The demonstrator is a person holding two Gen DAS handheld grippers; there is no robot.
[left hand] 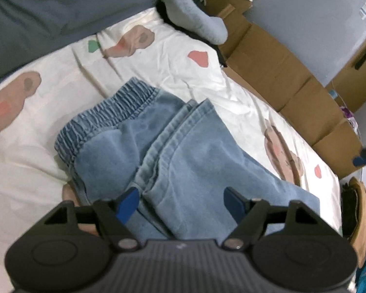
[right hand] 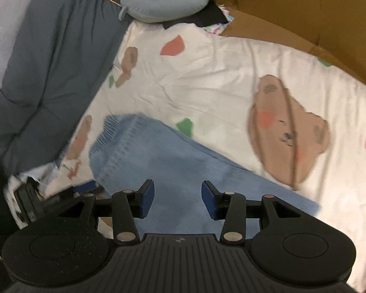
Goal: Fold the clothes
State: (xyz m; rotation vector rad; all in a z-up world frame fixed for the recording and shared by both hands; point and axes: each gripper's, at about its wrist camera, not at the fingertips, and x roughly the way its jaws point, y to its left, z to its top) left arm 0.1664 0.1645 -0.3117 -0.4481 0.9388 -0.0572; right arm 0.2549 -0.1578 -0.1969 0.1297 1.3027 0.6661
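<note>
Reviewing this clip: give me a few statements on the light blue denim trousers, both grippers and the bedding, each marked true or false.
1. The light blue denim trousers lie on a white sheet printed with brown bears. True.
2. The left gripper is clamped on the elastic waistband. False: its jaws stand open above the trouser legs, apart from the waistband.
3. The right gripper is open with nothing held. True.
4. The trousers are spread out flat in one layer. False: one part is folded over another.
5. A grey-blue U-shaped neck pillow lies at the far end of the sheet. True.
</note>
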